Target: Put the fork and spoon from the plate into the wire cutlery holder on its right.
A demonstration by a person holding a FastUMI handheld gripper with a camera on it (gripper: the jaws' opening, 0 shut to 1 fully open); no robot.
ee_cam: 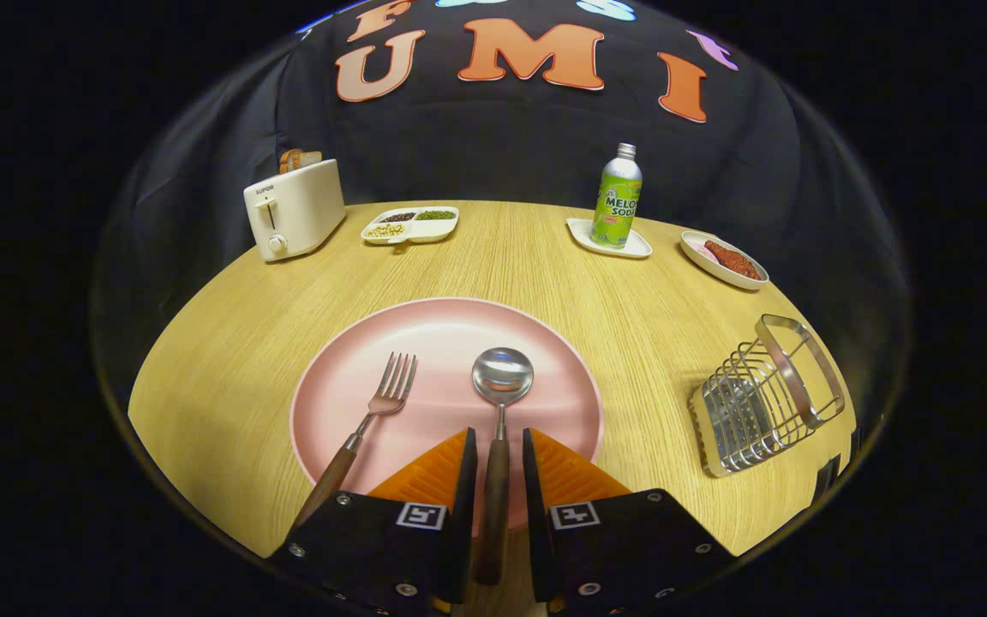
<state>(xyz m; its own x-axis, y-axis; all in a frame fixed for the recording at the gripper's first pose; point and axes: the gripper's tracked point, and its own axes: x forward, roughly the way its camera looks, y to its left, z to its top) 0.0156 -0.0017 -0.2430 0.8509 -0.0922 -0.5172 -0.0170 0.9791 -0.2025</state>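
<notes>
Our claw [499, 446] straddles the spoon [500, 403] handle, fingers slightly apart and not yet gripping, so closing off-centre could skid it across the plate [451, 330].

desk [228, 360]: pale wood, fine straight grain, matt
plate [331, 386]: pink, smooth, satin sheen
spoon [502, 375]: polished mirror-bright metal bowl, dark wooden handle
fork [391, 390]: brushed metal tines, brown wooden handle
wire cutlery holder [759, 403]: shiny metal wire
toaster [292, 210]: cream, smooth plastic look
</notes>
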